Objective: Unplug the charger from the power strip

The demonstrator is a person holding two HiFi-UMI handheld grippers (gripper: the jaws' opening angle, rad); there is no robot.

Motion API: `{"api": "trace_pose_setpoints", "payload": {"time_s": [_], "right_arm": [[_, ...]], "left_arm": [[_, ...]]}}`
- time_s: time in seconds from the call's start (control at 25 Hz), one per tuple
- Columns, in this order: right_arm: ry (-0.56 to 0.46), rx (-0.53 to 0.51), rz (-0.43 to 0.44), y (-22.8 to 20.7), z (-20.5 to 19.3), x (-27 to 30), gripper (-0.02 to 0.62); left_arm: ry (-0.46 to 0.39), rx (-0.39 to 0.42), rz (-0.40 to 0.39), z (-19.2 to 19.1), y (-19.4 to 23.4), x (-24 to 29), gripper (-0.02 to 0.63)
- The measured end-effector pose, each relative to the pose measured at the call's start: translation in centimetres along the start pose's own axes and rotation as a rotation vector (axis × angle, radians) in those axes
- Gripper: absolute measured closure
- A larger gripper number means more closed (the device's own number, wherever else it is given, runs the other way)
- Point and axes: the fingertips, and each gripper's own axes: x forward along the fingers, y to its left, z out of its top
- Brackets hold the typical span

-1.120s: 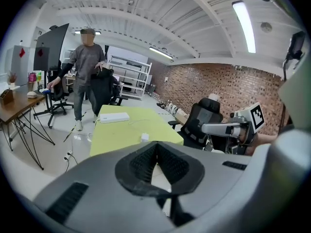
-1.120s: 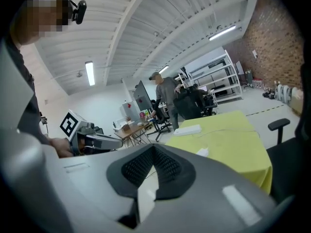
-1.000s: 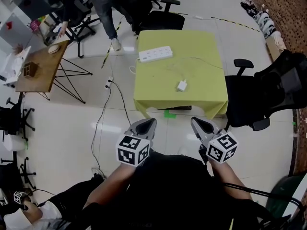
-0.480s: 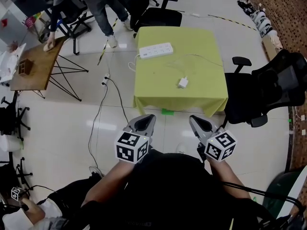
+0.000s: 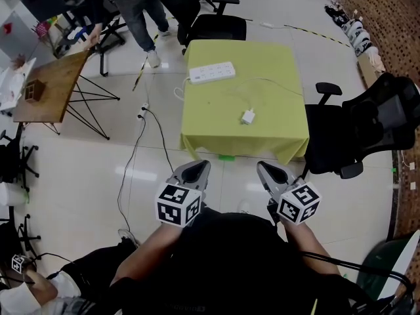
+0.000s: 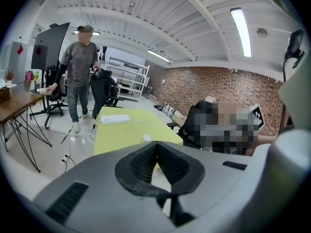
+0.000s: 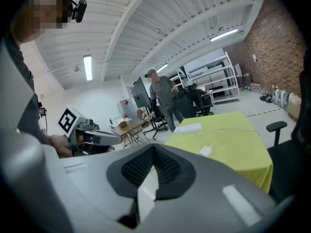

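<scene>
open office-style lab: brick wall [image 6: 204,84], swivel chairs [image 5: 220,26], metal shelving [image 7: 214,79], ceiling strip lights [image 6: 241,30], glossy tiled floor [image 5: 151,169]

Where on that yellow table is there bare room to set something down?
Bare: the table's near-left part, between the power strip and the near edge, left of the charger; also the far-right corner beyond the cable. Crowded: the far-left edge with the power strip, and right of the middle, where the cable runs to the charger.

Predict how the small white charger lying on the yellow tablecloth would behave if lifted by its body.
The charger is a small blocky body, so probably rigid and light. Its thin cable lies in loose curves, so it would likely trail limply.
</scene>
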Motion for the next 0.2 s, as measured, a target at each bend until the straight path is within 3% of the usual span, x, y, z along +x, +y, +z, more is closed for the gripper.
{"api": "trace_pose_setpoints", "payload": {"time_s": [0.2], "right_arm": [[-0.002, -0.003, 0.003, 0.02, -0.04, 0.00, 0.594]], "left_arm": [[-0.001, 0.002, -0.008, -0.07, -0.58, 0.12, 0.600]]}}
